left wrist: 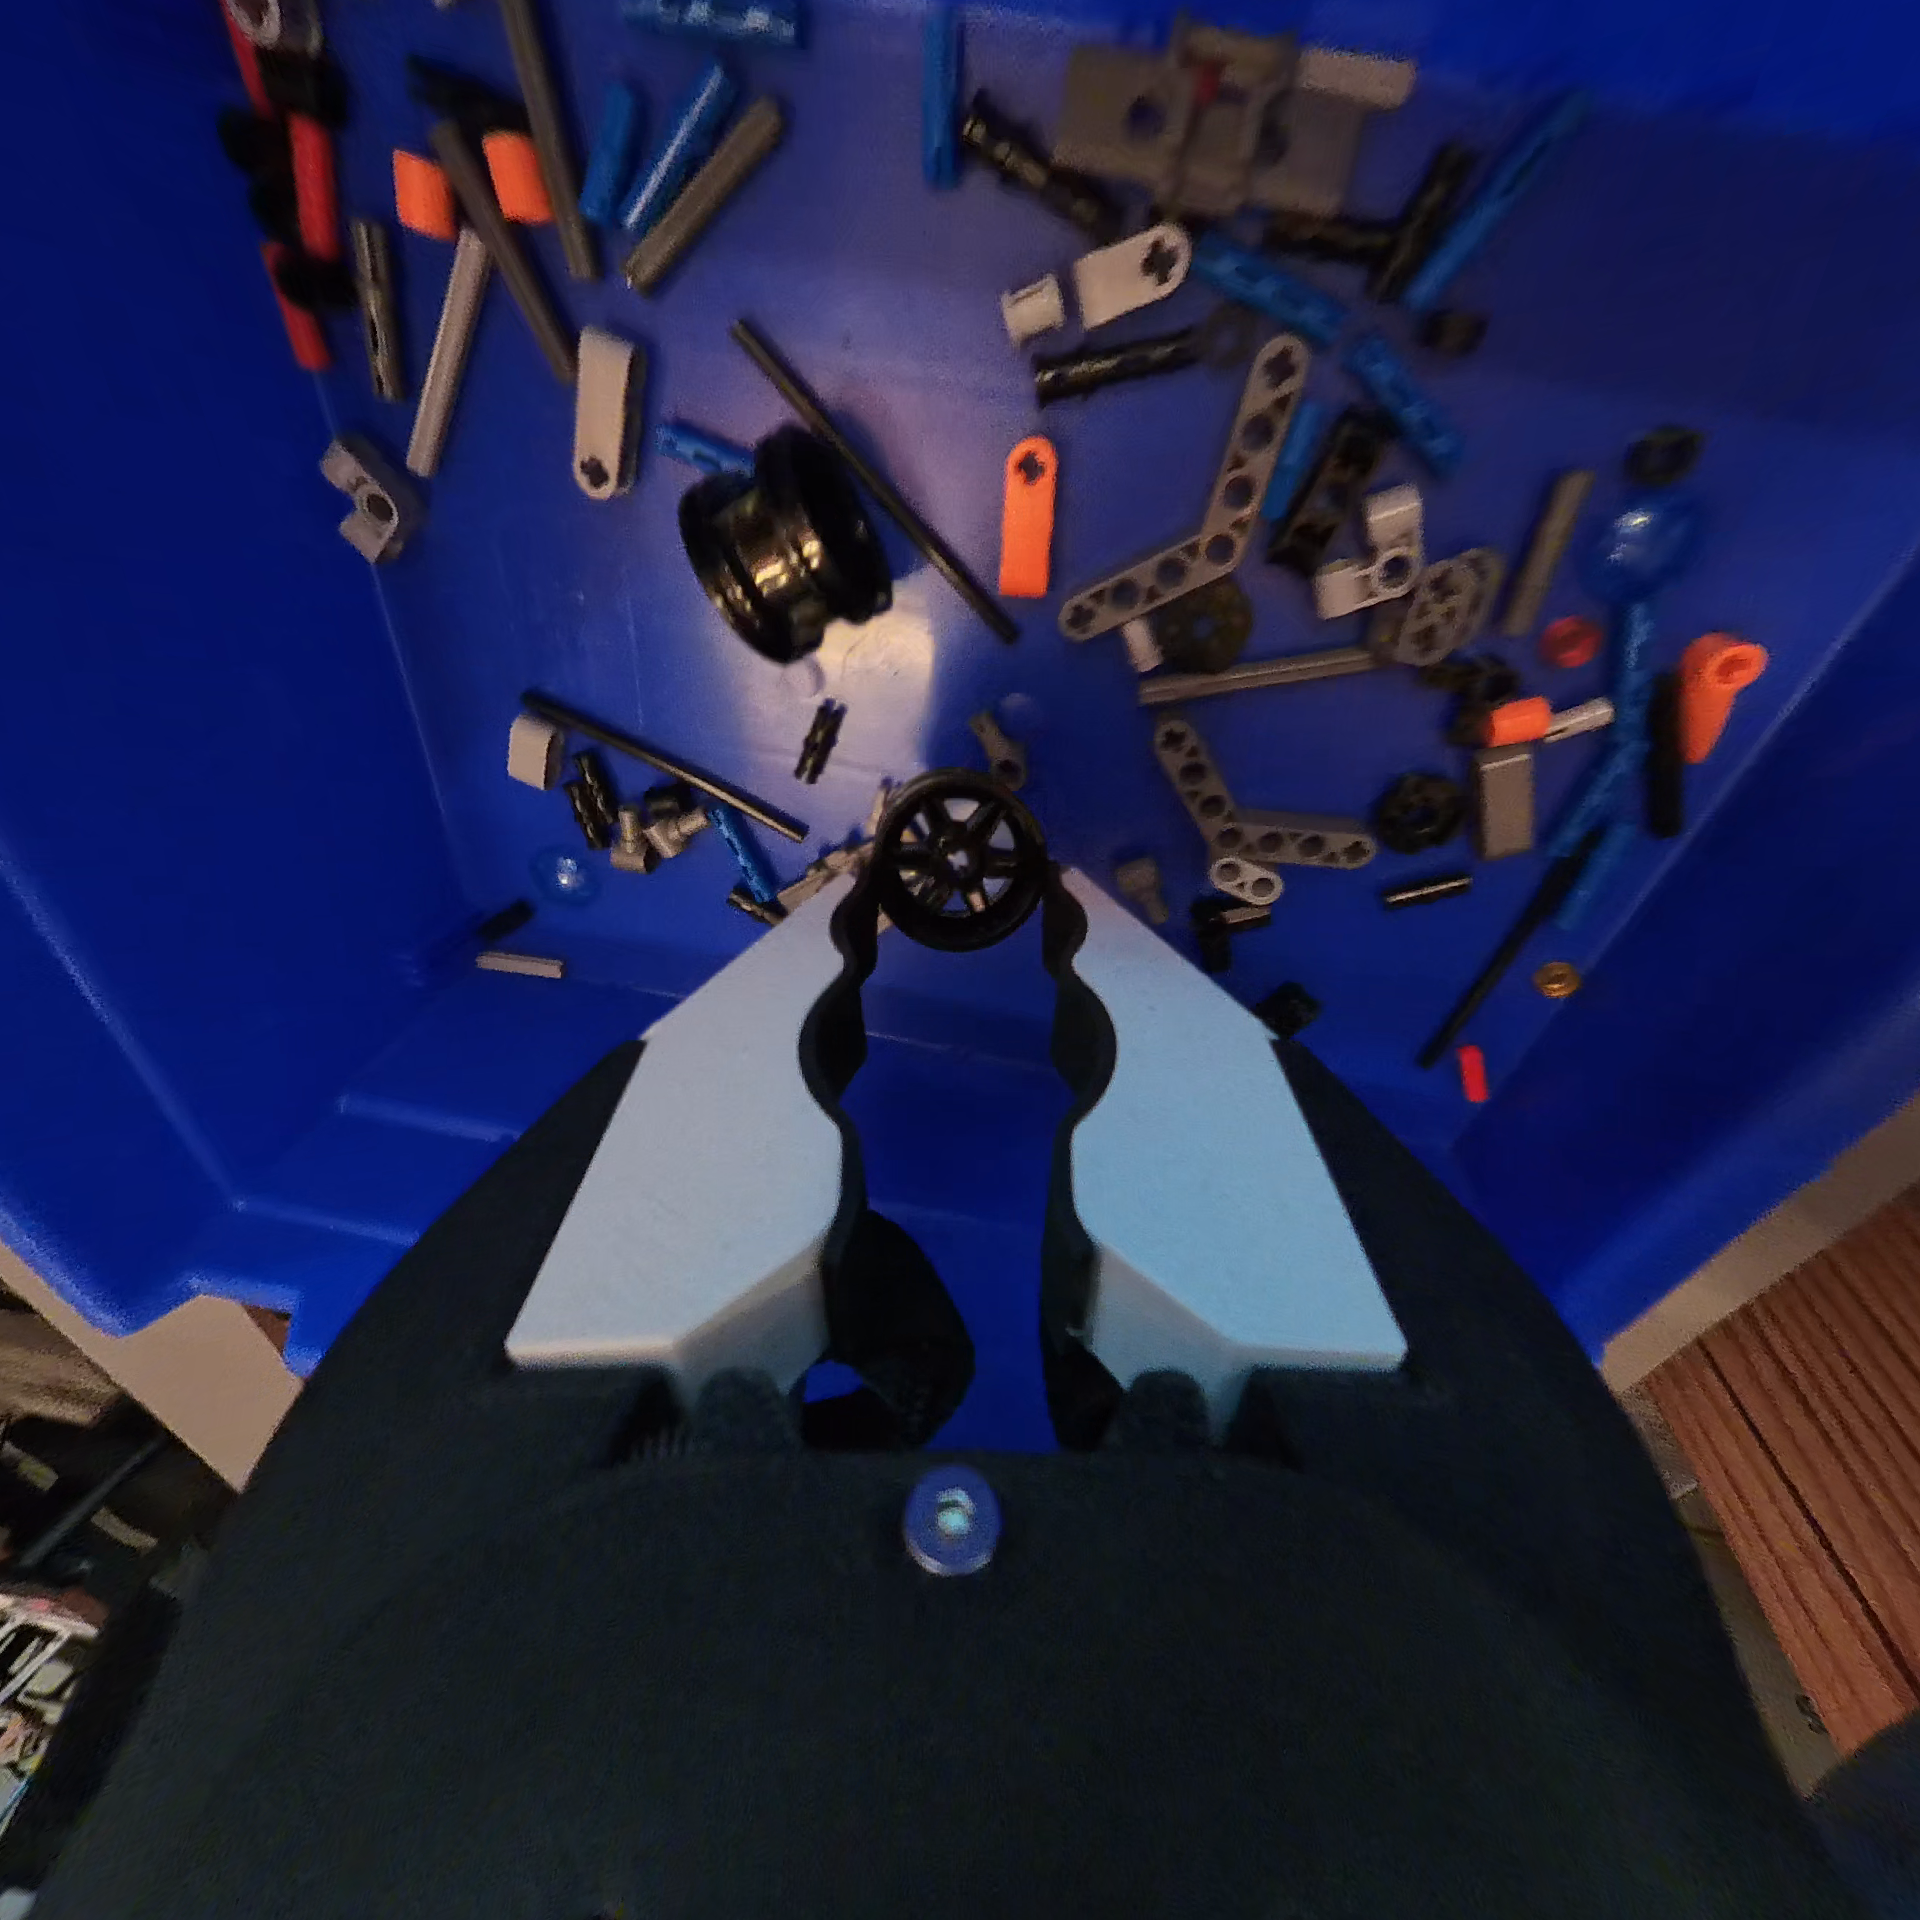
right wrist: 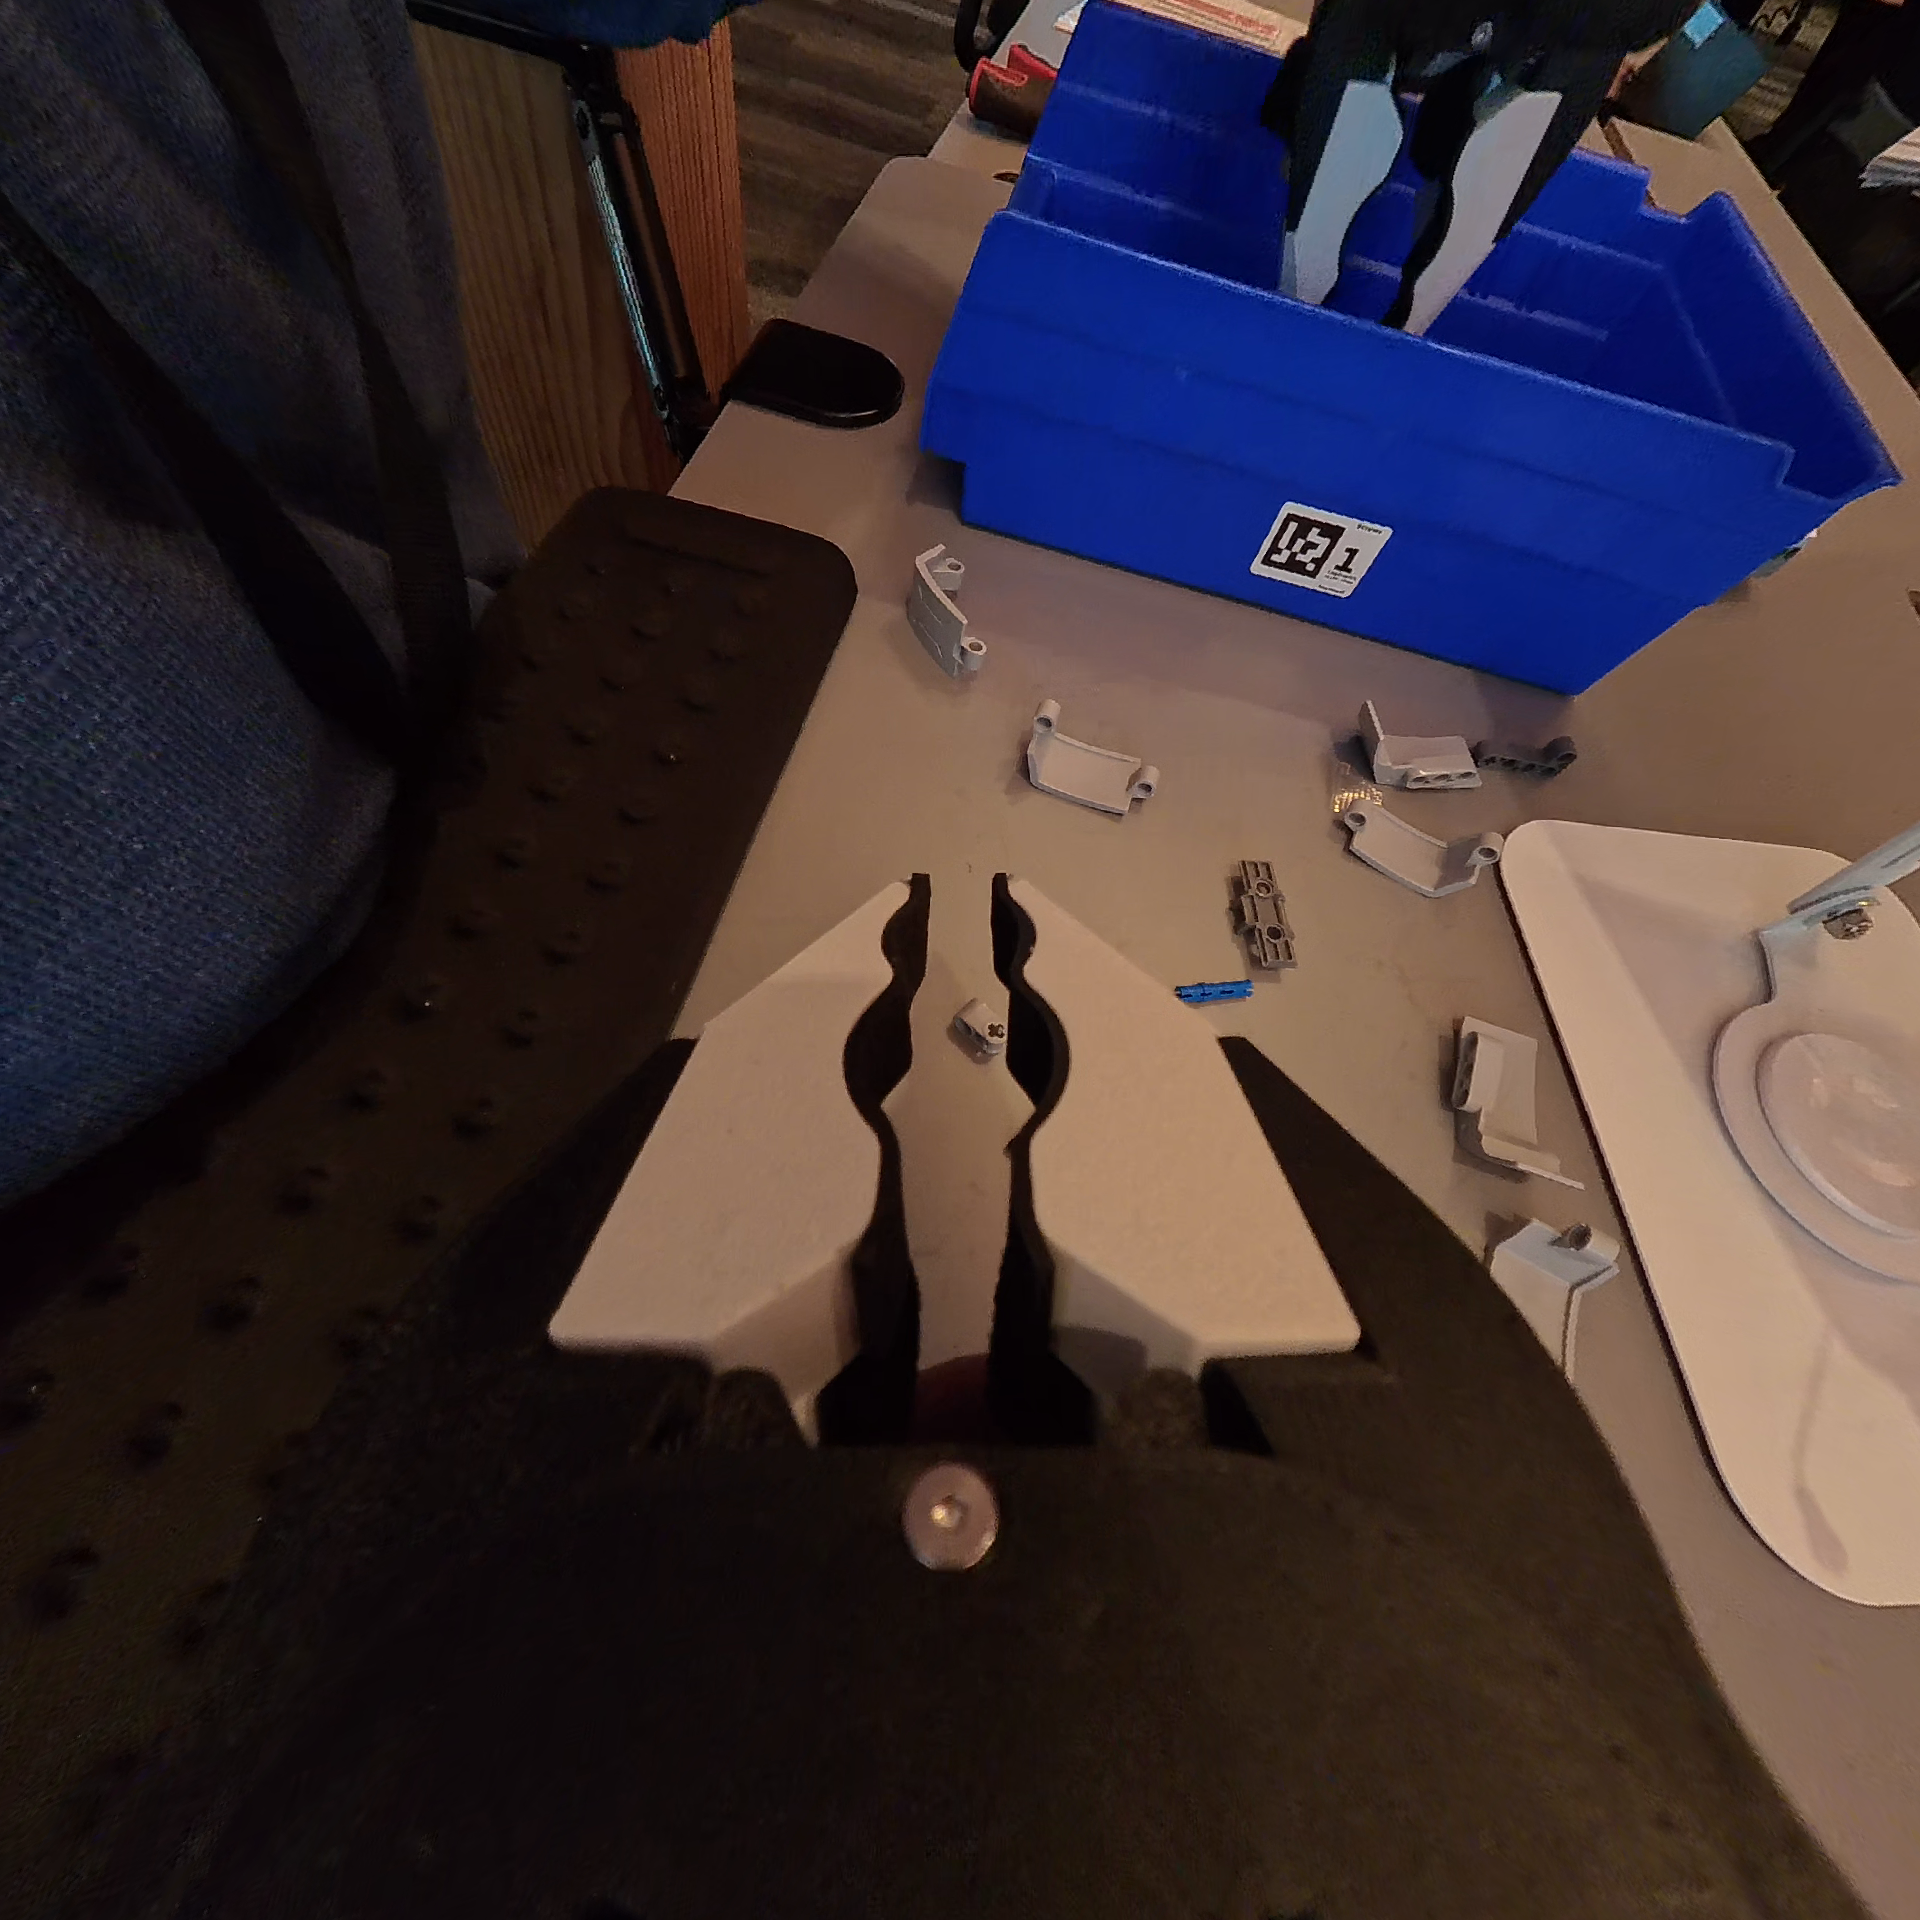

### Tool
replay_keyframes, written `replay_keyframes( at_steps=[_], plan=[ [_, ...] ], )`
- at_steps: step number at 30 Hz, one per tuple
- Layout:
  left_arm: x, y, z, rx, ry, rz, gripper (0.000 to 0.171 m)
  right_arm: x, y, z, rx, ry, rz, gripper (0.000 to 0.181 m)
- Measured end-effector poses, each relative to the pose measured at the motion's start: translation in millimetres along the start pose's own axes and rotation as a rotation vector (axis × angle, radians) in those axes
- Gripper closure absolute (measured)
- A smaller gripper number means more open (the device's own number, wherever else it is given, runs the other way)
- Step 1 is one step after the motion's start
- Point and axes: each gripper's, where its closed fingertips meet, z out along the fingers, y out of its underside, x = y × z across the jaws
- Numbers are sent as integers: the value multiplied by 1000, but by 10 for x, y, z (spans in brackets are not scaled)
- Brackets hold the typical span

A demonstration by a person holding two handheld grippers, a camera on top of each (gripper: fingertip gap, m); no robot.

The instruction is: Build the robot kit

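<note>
- Left wrist view: the left gripper (left wrist: 956, 883) is seen reaching down into a blue bin (left wrist: 208, 935), its jaws clenched on a small black spoked wheel (left wrist: 957, 858), which is pinched across its rim at the very tips.
- The wheel is judged light, rigid and smooth-sided; a round rim held between two tips is likely to roll or twist out, so a hold across the full diameter, seated in a scallop of the jaws, is judged safer than one at the extreme tips.
- Below the wheel, the bin floor is strewn with loose building parts: a larger black wheel hub (left wrist: 784, 540), an orange link (left wrist: 1029, 516), a grey angled beam (left wrist: 1205, 520), black axles, blue pins and grey connectors. All are seen lying apart from the held wheel.
- Right wrist view: the right gripper (right wrist: 961, 883) is seen hanging over a grey bench (right wrist: 1143, 644), its jaws released with a narrow gap and nothing held.
- A small grey connector (right wrist: 980, 1030) lies on the bench, seen through the gap between the jaws; whether it is touched cannot be told.
- Nearby on the bench a blue pin (right wrist: 1214, 991), a dark grey plate piece (right wrist: 1263, 913) and several curved grey panels (right wrist: 1086, 764) are scattered, with a white tray (right wrist: 1662, 1143) to the right.
- The bin stands at the far side of the bench, with the left gripper dipping into it from above; the wheel itself is hidden by the bin wall in this view.
</note>
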Motion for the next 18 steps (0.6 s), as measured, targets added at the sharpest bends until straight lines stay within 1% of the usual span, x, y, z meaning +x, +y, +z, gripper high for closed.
replay_keyframes(
  at_steps=[4,9,13,15,18],
  plan=[
    [-137,85,77,-27,-45,-24,141,-1,3,0,-1,-1,1,172],
    [-178,60,-28,3,-92,-31,136,6,6,-2,-1,1,2,172],
    [47,-114,-162,65,-44,14,137,13,13,-6,-2,4,4,172],
    [254,-197,-181,87,31,41,140,13,16,-5,-3,3,6,172],
    [582,-229,-139,67,157,86,142,11,16,-7,-3,3,4,172]
  ],
)
